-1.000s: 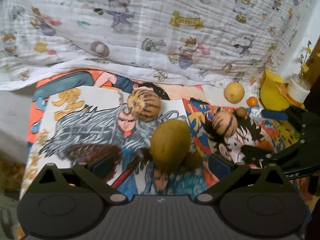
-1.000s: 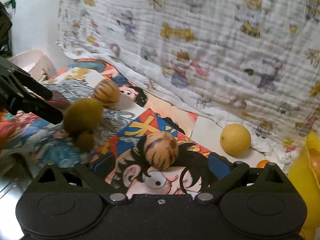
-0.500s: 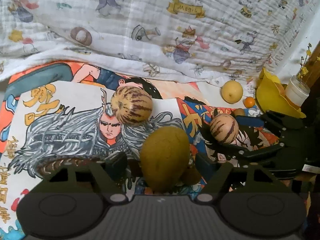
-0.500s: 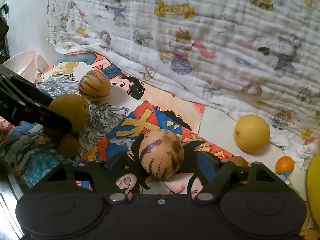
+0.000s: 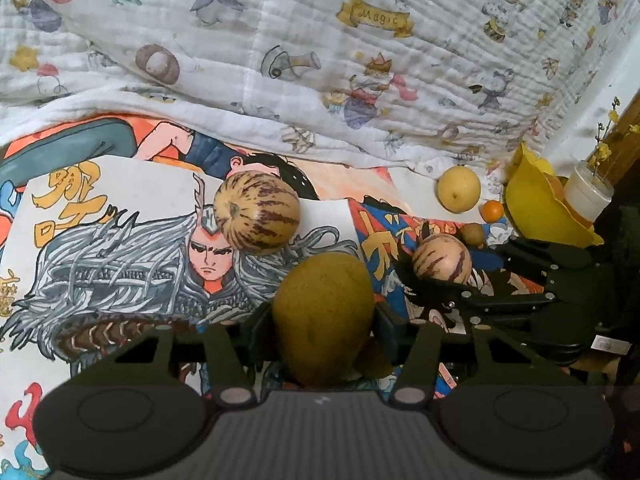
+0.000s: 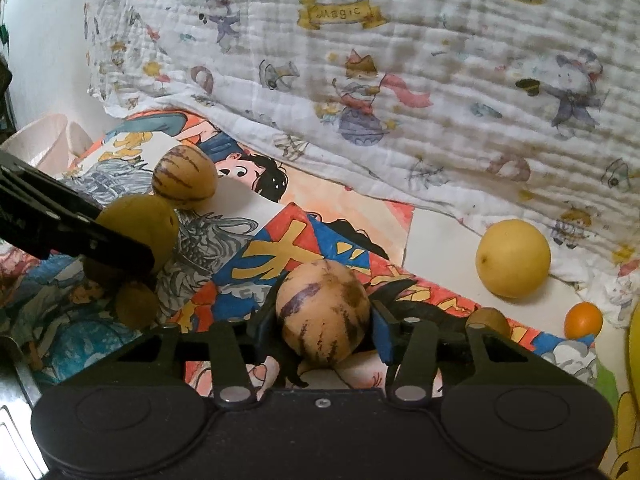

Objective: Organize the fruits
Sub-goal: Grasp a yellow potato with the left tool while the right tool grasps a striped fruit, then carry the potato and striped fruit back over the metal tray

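The dull olive-yellow oval fruit (image 5: 323,316) sits clamped between the left gripper (image 5: 324,326) pads above the cartoon-printed mat (image 5: 120,216). The right gripper (image 6: 322,326) pinches a small purple-striped tan melon (image 6: 322,314); a second striped melon (image 5: 256,213) rests just behind

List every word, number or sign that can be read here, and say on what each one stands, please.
"Magic": on a yellow ribbon printed on the white blanket.
Big yellow characters on the left poster: drawn script, I cannot read them surely.
Yellow characters on the blue poster: partly hidden, not readable.
White label at the right edge of the left view: too small and blurred.
No numbers are visible.
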`<state>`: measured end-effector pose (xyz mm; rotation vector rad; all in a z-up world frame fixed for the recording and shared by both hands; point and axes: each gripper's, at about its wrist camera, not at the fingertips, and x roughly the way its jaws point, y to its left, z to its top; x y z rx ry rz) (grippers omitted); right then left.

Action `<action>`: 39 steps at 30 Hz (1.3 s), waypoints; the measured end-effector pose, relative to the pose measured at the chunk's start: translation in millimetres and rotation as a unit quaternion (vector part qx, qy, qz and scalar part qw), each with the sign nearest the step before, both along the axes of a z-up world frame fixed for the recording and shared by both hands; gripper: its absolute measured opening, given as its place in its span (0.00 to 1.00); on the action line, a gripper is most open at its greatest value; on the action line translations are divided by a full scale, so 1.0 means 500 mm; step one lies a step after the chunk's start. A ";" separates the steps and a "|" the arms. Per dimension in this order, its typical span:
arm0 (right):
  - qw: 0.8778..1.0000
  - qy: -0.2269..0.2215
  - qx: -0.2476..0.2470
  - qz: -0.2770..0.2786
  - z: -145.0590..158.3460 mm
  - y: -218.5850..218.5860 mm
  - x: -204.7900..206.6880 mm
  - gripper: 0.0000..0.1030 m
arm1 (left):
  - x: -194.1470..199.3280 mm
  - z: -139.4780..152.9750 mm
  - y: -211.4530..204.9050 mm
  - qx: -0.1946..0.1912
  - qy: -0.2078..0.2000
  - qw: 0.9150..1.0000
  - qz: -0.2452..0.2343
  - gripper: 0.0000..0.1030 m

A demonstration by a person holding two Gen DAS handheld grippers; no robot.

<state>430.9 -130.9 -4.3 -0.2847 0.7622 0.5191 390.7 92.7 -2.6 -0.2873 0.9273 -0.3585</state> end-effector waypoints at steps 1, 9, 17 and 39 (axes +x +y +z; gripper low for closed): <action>1.000 0.000 0.003 0.000 0.000 -0.001 -0.002 0.49 | -0.001 -0.001 0.000 -0.001 -0.002 1.000 0.001 0.56; 1.000 -0.009 0.024 0.012 0.021 0.006 -0.048 0.49 | -0.031 0.007 0.009 -0.007 -0.009 1.000 0.009 0.56; 0.998 -0.019 0.042 0.033 0.063 0.014 -0.123 0.49 | -0.094 0.055 0.003 -0.010 -0.026 1.000 0.012 0.56; 0.996 0.017 0.059 0.067 0.092 -0.007 -0.367 0.49 | -0.333 0.073 -0.025 -0.010 -0.013 1.000 0.013 0.56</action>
